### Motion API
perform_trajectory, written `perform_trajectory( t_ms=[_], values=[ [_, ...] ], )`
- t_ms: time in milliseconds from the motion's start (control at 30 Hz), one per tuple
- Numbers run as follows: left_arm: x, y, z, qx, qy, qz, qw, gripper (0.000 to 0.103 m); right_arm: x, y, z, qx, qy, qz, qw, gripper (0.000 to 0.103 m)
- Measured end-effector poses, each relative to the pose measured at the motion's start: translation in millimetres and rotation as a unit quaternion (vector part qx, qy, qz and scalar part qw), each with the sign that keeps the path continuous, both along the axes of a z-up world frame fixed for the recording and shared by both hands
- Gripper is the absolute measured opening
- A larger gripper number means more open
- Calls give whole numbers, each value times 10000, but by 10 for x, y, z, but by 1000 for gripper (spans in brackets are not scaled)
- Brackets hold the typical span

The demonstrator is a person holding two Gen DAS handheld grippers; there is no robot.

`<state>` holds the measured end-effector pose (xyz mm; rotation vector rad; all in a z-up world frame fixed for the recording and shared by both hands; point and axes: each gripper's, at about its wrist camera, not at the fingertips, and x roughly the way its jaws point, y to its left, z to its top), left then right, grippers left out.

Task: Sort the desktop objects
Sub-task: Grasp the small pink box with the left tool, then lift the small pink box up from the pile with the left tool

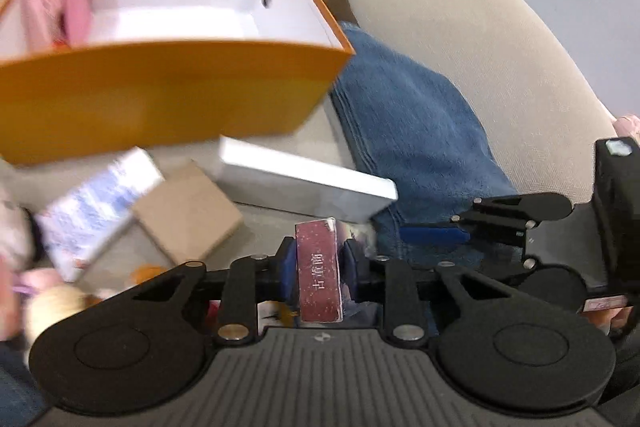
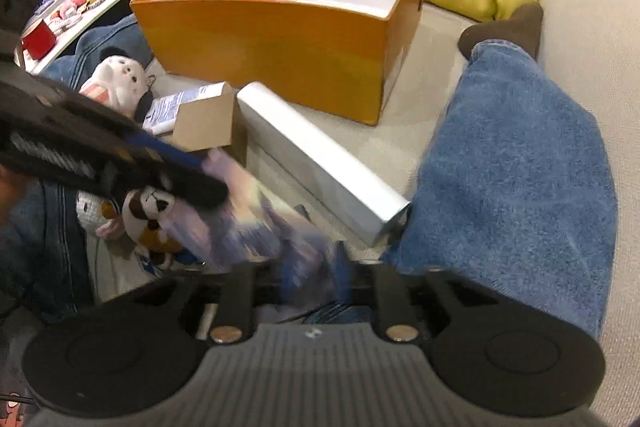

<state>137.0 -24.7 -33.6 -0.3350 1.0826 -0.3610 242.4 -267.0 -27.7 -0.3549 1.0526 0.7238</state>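
The left tool (image 1: 318, 263) is clamped on a dark red box (image 1: 320, 275), holding it upright in front of the orange bin (image 1: 168, 99) on the sofa (image 1: 480, 27). Right tool (image 2: 308, 275) has a blurry purple packet (image 2: 256, 219) between its fingers; can't tell if it's gripping. A silver box (image 2: 320, 163) lies beside the jeans leg (image 2: 520, 155).

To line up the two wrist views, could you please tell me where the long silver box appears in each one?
Left wrist view: the long silver box lies centre frame, below the orange box.
Right wrist view: the silver box runs diagonally through centre frame, toward lower right.
Shared landmark: the orange box, behind the silver box in both views.
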Motion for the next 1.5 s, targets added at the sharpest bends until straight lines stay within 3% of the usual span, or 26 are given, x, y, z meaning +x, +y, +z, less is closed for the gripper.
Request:
perform_trajectory(
  t_ms=[100,167,267,467,633,733,767,833,900,1000,1033,1067,1133,1367,1433,1500],
  values=[
    [-50,79,115,447,-86,136,9989,28,-55,111,-33,-49,67,324,9994,57],
    [-61,99,149,589,-141,164,9980,28,-71,214,-56,-122,73,528,9985,73],
    [-68,55,172,808,-200,185,9964,28,-64,404,-120,-348,66,839,9958,83],
    [-70,-59,118,1090,-223,-22,9938,28,-24,755,-309,-1145,-14,1376,9839,83],
    [-33,-85,81,1131,-268,27,9932,29,-6,872,-381,-1351,64,1606,9777,80],
    [-5,-66,68,846,-124,5,9963,29,-24,799,-310,-1353,-12,1645,9770,70],
    [1,-69,53,739,-66,-4,9972,29,-30,749,-259,-1326,-110,1606,9780,46],
    [11,-100,11,510,75,-88,9986,29,24,621,-172,-1331,-17,1430,9807,33],
    [13,-186,-35,401,154,-235,9988,29,105,465,-119,-1211,215,1261,9844,34],
    [42,-276,-127,690,184,-185,9973,29,159,290,-78,-1068,436,915,9891,35],
    [52,-289,-172,794,260,-161,9964,29,135,259,-55,-990,466,978,9892,39],
    [49,-296,-193,829,263,-168,9961,29,111,233,-39,-947,461,1027,9891,51],
    [29,-300,-199,788,244,-202,9964,29,48,200,-38,-988,303,1044,9891,56],
    [-135,-250,-24,496,1,-345,9982,40,-19,152,-31,-854,163,973,9915,51],
    [-209,-249,38,475,-49,-367,9982,50,-26,97,22,-745,218,905,9929,51],
    [-317,-234,81,562,27,-397,9976,51,-49,73,48,-710,244,957,9926,52]
  ],
)
